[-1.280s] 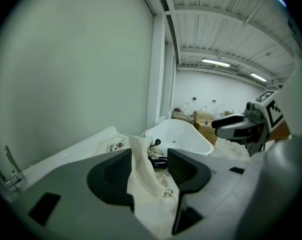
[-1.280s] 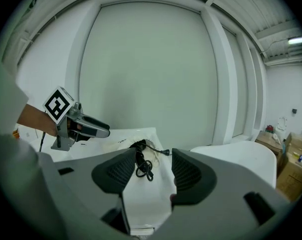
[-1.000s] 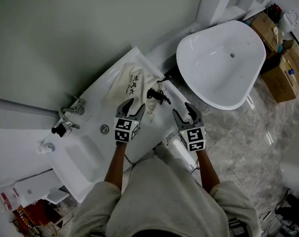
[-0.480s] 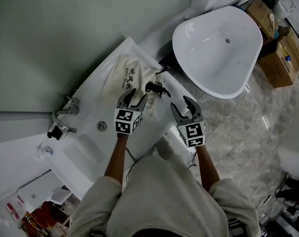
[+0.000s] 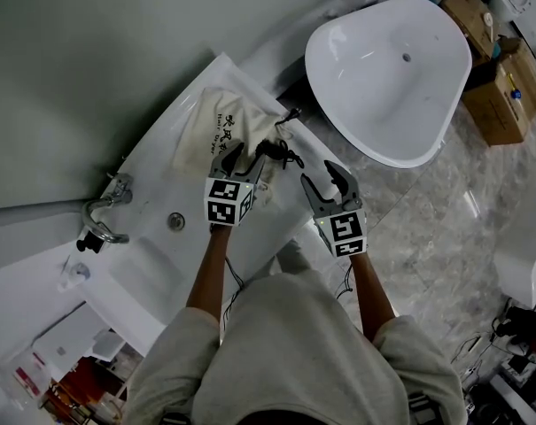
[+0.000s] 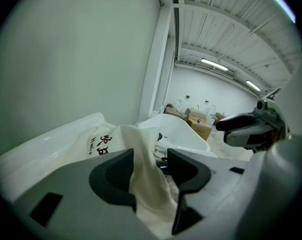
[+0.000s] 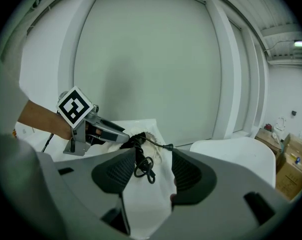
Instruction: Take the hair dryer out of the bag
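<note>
Counter (image 5: pixel 154 195): bag (image 5: pixel 213 124) between left tongs (image 5: pixel 244 154), perhaps pinched; right tongs (image 5: pixel 322 176) apart.

A chrome faucet (image 5: pixel 104 206) stands left of the left gripper (image 5: pixel 241 154) — a white tub (image 5: pixel 387 69) and cardboard boxes (image 5: pixel 498 96) lie beyond the right gripper (image 5: pixel 322 176).

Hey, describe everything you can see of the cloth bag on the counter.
The bag is cream cloth, soft and creased, with dark lettering printed on it. It lies flat on the white counter by the wall, with its mouth toward the tub. A coiled black cord spills from the mouth. A fold of its rim stands between the left gripper's fingers, which are apart.
</note>
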A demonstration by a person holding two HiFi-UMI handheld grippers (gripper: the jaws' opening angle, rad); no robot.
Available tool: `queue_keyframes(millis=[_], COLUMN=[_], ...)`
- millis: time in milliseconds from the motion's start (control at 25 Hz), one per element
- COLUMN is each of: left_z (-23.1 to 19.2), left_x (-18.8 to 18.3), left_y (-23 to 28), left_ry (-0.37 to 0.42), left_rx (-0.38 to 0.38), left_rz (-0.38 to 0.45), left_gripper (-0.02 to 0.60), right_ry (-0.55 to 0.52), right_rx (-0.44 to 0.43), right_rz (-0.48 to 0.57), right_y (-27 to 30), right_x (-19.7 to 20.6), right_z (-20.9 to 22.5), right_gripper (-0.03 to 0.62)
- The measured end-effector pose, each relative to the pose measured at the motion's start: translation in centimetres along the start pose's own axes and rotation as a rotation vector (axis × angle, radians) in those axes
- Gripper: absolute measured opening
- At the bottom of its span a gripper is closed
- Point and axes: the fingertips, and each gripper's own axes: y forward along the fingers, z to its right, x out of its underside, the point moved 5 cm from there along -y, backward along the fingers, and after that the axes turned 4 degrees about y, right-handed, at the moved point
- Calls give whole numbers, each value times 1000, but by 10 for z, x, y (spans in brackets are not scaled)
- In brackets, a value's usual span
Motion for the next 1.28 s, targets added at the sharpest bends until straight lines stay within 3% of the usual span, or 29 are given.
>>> queue_keyframes(millis=[120,360,880,1280], left_z=[-4,-8,-10,-10], left_x=[3,5,-3,-3], left_y=[6,5,-4,-3], left_ry=[9,15,-4,-5], left_rx=[-8,-8,-7,-2], left_rz=[-30,-49,-28,-26], left_gripper=[188,55,38,38], right_ry=[-8,-40,-187,-458], right_rx=[-13,-56,-172,-270], right_rz=[-6,-32,-152,-313], right_y=[6,21,68,119], right_x=[0,2,6,19], right_z=[-1,-5,-29,-44], right_gripper=[212,218,253,259])
